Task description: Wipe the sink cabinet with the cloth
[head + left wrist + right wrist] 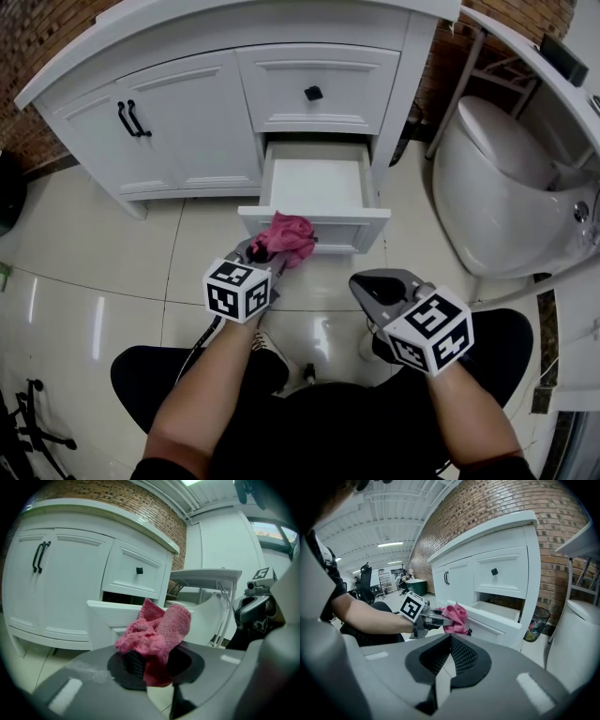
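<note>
Okay, I had left tongs [264, 250] clamped on the cloth [287, 235], bunched just ahead at the sink cabinet [187, 122] drawer [361, 230] front for wiping; right tongs [373, 285] sat closed, empty, alongside.

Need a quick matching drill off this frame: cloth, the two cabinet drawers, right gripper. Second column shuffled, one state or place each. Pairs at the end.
Column 1
1. cloth
2. lower drawer
3. upper drawer
4. right gripper

Column 2
A. jaws together, nothing between them
B. pulled open
C. closed, with a black knob on its front
D. clamped in the left gripper

Pairs: 1-D, 2-B, 3-C, 4-A
</note>
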`<state>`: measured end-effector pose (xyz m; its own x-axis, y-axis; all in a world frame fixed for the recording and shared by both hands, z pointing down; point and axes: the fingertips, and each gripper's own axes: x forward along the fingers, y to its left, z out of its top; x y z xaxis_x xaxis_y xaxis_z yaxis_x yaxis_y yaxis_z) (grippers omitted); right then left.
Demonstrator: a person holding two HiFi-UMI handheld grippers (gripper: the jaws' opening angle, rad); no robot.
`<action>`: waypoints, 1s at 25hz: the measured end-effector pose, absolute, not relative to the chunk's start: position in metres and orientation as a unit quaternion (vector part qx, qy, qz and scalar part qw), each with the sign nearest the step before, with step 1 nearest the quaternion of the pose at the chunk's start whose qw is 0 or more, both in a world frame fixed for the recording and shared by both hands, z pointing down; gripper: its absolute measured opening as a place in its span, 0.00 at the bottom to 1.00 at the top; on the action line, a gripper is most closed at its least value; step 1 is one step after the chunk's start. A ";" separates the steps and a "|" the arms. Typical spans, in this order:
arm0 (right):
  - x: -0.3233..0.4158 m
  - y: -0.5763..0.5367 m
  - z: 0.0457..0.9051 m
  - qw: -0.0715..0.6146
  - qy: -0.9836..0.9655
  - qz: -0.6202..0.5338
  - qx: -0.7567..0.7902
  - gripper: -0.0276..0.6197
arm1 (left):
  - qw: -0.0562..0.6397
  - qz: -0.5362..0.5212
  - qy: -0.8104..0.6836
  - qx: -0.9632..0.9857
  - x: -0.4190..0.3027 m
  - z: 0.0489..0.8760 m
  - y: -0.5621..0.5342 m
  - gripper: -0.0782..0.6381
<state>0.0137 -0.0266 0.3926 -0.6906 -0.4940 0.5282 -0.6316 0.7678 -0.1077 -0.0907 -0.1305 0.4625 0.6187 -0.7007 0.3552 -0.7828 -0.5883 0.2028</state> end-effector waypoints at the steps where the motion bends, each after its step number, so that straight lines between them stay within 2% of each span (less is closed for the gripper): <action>1: 0.013 -0.027 0.393 0.243 -0.908 0.142 0.310 0.05 | 0.173 0.118 -0.426 0.880 -0.096 0.463 -0.131 0.23; 14: 0.016 -0.026 0.396 0.244 -0.907 0.143 0.313 0.05 | 0.215 0.082 -0.493 0.839 -0.149 0.472 -0.138 0.23; 25: 0.023 -0.028 0.396 0.238 -0.905 0.150 0.318 0.05 | 0.201 0.080 -0.504 0.836 -0.149 0.476 -0.131 0.23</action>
<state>0.0227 -0.0279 0.3960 -0.6843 -0.5042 0.5268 -0.6471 0.7529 -0.1199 -0.1494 -0.1306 0.4760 0.4787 -0.8112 0.3358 -0.8753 -0.4109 0.2551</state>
